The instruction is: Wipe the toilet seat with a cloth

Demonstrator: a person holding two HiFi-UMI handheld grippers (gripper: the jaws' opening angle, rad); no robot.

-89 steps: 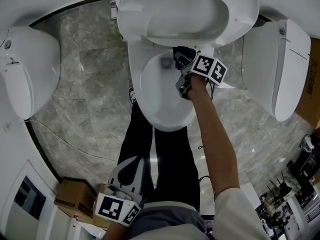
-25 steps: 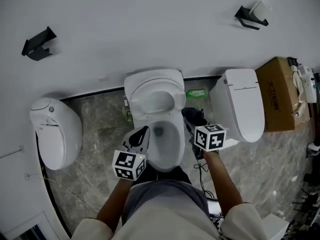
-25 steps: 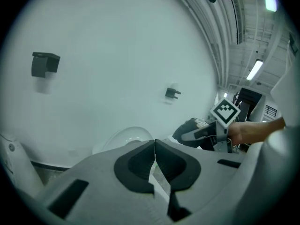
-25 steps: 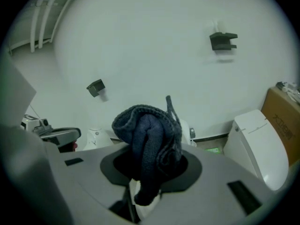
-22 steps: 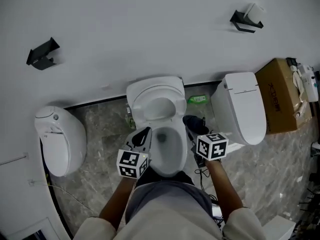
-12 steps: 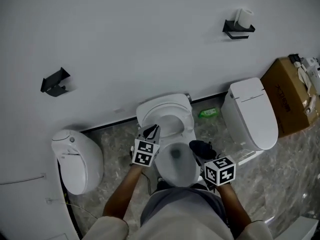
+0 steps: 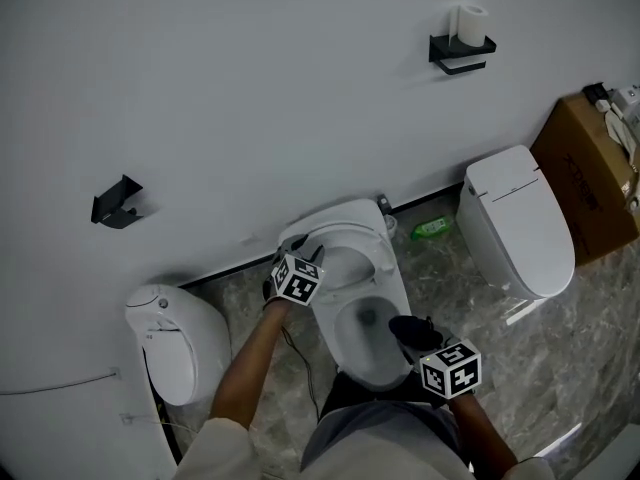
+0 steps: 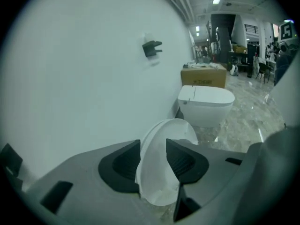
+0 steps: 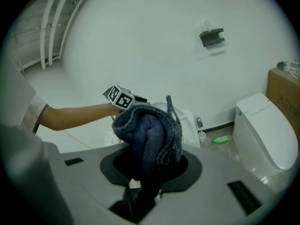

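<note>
From above, I am counting three toilets, and the middle toilet [image 7: 340, 343] is holding its toilet seat [image 7: 378, 253] tipped up. My left fingers [image 8: 187, 161] are just opening around the seat's edge, not pressing, so a bump may knock it down. My right fingers [image 9: 187, 165] are squeezing one cloth [image 9: 150, 135].

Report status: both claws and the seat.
Left claw just opened, seat edge between its jaws. Right claw shut on cloth, back from the seat. Nothing in the way.

Glossy smooth toilet seat [image 7: 378, 258], soft knitted cloth [image 9: 150, 139], polished marble floor [image 7: 440, 278]
</note>
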